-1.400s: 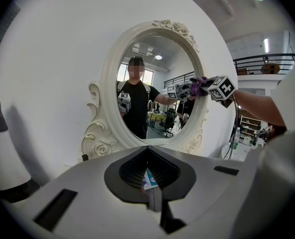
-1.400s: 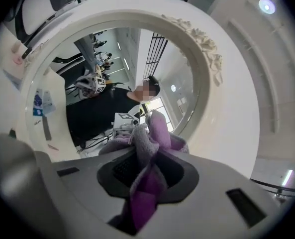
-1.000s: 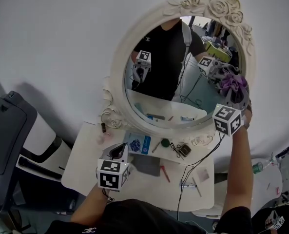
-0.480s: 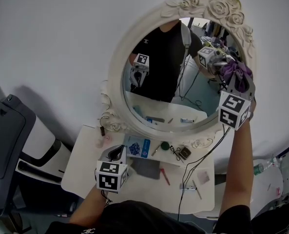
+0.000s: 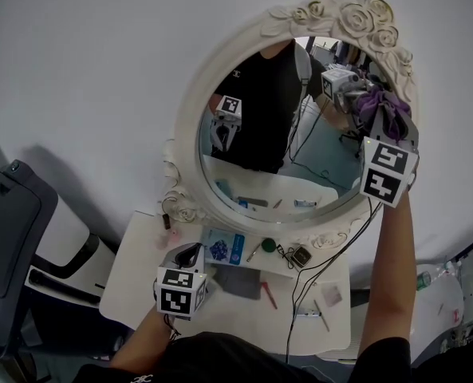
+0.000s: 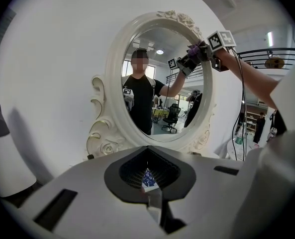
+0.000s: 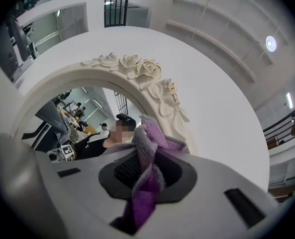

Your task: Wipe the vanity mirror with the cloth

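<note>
The oval vanity mirror (image 5: pixel 272 134) has a white frame with carved roses (image 5: pixel 356 14) and stands at the back of a white table (image 5: pixel 140 270). My right gripper (image 5: pixel 382 122) is raised to the glass's upper right edge, just below the roses. It is shut on a bunched purple cloth (image 5: pixel 389 108), which presses against the glass by the frame. In the right gripper view the cloth (image 7: pixel 148 151) hangs out between the jaws in front of the rose carving (image 7: pixel 147 69). My left gripper (image 5: pixel 190 255) is held low over the table, shut and empty, facing the mirror (image 6: pixel 162 78).
A blue packet (image 5: pixel 224 246), a green round item (image 5: pixel 269 245), a small dark square object (image 5: pixel 301 255), a red pen (image 5: pixel 270 288) and a grey pad (image 5: pixel 240 281) lie on the table. A black cable (image 5: pixel 324 262) trails from my right arm. A grey chair (image 5: pixel 13 230) stands left.
My right gripper has carried the purple cloth upward along the mirror's right edge, from mid-height toward the roses. The left gripper has hardly moved.
</note>
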`<state>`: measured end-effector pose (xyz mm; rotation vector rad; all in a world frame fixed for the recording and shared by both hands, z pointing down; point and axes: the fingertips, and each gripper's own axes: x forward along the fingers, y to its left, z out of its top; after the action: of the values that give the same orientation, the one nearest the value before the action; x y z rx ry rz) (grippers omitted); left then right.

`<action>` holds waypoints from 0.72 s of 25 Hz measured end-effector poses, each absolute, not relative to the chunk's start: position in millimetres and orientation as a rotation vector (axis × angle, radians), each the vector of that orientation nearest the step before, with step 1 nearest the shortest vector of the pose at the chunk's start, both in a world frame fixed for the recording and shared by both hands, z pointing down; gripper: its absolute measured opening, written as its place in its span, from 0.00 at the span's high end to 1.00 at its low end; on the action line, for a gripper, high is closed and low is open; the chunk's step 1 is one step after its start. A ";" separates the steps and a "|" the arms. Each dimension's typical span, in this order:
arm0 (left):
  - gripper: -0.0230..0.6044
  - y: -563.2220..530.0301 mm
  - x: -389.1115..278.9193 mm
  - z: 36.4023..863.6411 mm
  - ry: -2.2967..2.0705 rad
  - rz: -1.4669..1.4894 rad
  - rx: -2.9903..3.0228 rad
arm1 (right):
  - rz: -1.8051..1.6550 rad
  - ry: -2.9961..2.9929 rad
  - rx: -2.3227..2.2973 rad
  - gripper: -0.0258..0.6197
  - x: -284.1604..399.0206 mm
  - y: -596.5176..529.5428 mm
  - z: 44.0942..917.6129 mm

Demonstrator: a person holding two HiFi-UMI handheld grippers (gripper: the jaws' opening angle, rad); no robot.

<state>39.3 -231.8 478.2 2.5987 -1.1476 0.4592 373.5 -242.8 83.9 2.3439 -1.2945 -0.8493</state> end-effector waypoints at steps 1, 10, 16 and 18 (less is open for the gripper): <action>0.95 -231.1 40.2 478.1 -1.145 0.461 2.601 | -0.851 -1.312 2.347 0.88 370.7 -244.5 80.8; 0.95 -235.0 23.8 481.9 -1.181 0.468 2.571 | -0.938 -1.421 2.329 0.88 339.2 -257.6 53.4; 0.95 -239.5 10.3 481.2 -1.220 0.460 2.550 | -0.969 -1.525 2.309 0.88 317.9 -267.4 38.1; 0.95 -239.8 9.8 479.3 -1.225 0.457 2.552 | -0.968 -1.540 2.296 0.88 312.2 -269.4 36.1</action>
<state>9.8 -239.8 479.3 2.5521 -1.2254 0.4571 312.2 -269.4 36.1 2.2961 -1.5397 -0.9685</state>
